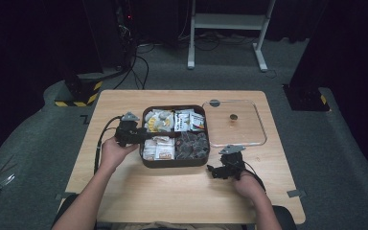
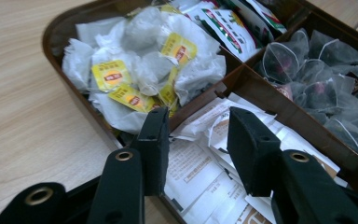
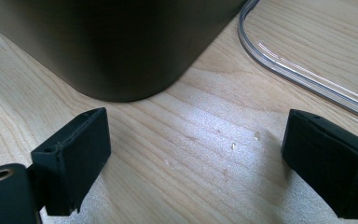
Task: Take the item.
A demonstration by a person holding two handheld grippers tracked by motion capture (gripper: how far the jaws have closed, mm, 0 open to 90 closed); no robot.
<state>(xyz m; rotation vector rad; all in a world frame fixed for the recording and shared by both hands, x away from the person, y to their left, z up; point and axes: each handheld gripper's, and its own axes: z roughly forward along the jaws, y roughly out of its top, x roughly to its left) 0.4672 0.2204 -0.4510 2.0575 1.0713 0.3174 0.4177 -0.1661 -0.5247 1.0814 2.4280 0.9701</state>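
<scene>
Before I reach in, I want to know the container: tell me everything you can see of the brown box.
The brown box is a dark, plastic-looking tray with rounded corners, lidless, flat on the wooden table. Cross dividers split it into four compartments, all filled with tea bags and sachets. The left gripper hangs open over its near-left compartment.

Printing on the tea bag tags and sachets is illegible.

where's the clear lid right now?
High view: the clear lid lies flat on the table, right of the brown box and beyond the right gripper.
</scene>
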